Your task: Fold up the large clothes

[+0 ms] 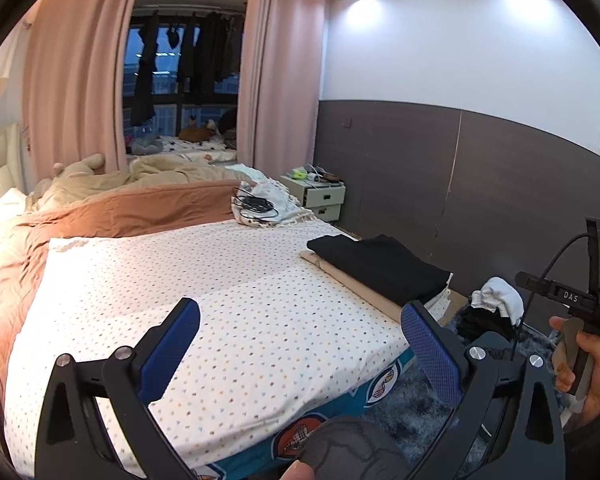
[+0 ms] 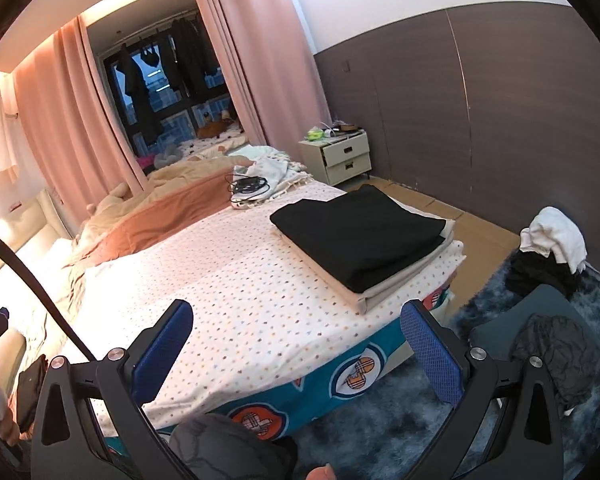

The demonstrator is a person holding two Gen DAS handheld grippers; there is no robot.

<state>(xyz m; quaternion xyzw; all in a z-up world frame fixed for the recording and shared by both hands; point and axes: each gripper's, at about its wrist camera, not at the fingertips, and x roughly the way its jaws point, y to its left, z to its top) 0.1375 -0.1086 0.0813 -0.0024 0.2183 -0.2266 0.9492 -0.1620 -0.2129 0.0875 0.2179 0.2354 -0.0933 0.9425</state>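
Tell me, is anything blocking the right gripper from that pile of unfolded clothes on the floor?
Nothing visible does. The right gripper is open over the bed's corner; the clothes pile lies on the blue rug beyond it.

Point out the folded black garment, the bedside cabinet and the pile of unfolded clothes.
folded black garment (image 2: 360,232), right wrist view, top face.
bedside cabinet (image 2: 346,156), right wrist view, upper drawer front.
pile of unfolded clothes (image 2: 554,238), right wrist view, white top piece.

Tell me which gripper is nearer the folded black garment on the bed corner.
Right, as far as the views show. The right gripper hovers open just short of the folded black garment. The left gripper, also open, sits further left, the garment off to its right.
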